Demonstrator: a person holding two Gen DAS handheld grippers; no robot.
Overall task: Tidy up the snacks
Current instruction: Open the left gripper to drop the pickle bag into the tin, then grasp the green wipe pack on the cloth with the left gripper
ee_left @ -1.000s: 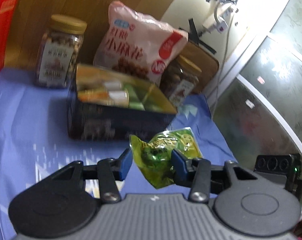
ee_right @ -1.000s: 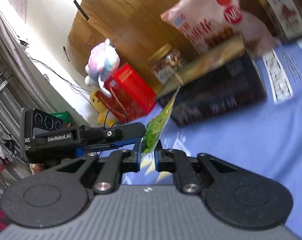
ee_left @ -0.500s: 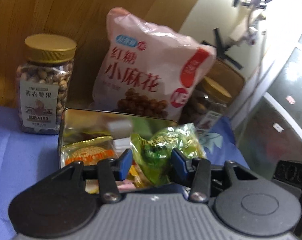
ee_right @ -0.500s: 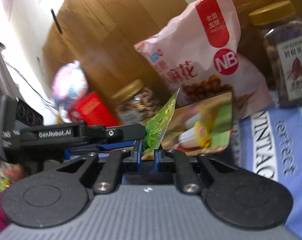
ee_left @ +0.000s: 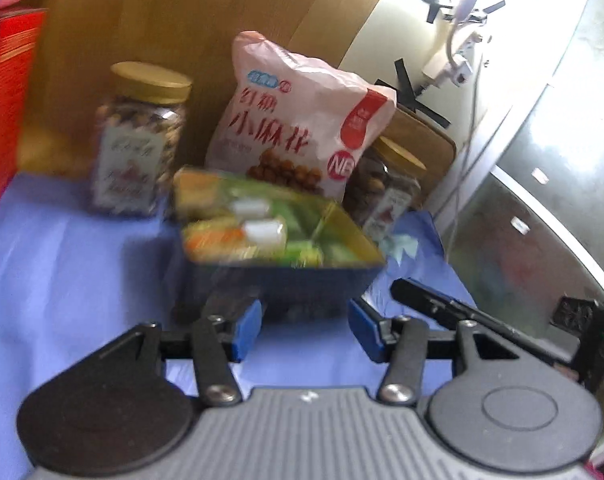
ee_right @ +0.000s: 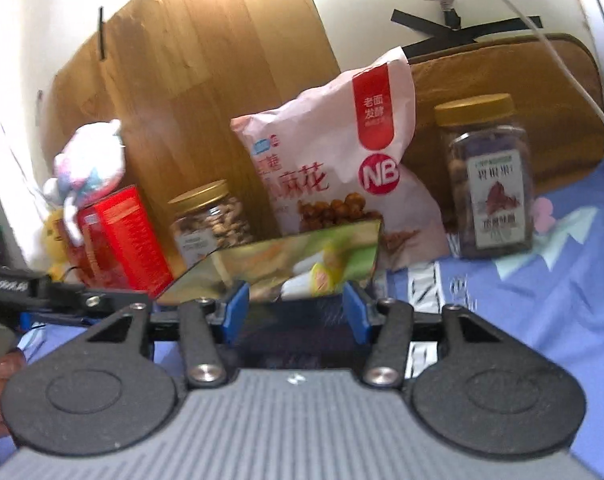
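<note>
An open dark tin (ee_left: 285, 284) with a gold inside stands on the blue cloth and holds several wrapped snacks, green packets (ee_left: 302, 216) among them. My left gripper (ee_left: 306, 330) hovers just in front of the tin. Its jaws are opening and nothing is between the blue pads (ee_left: 247, 328). My right gripper (ee_right: 295, 314) faces the same tin (ee_right: 189, 284) from the other side. Its jaws are also opening and hold nothing. The picture is too blurred to tell which green packet in the tin was just held.
Behind the tin stand a pink snack bag (ee_left: 297, 120), a gold-lidded nut jar (ee_left: 141, 140) and a second jar (ee_right: 490, 184). A red box (ee_right: 121, 240) with a plush toy (ee_right: 89, 164) sits at the left. A wooden board and a taped cable back the scene.
Both grippers held the green packet over the tin, then opened. The packet is gone from between the jaws, and the left view has pulled back from the tin.
</note>
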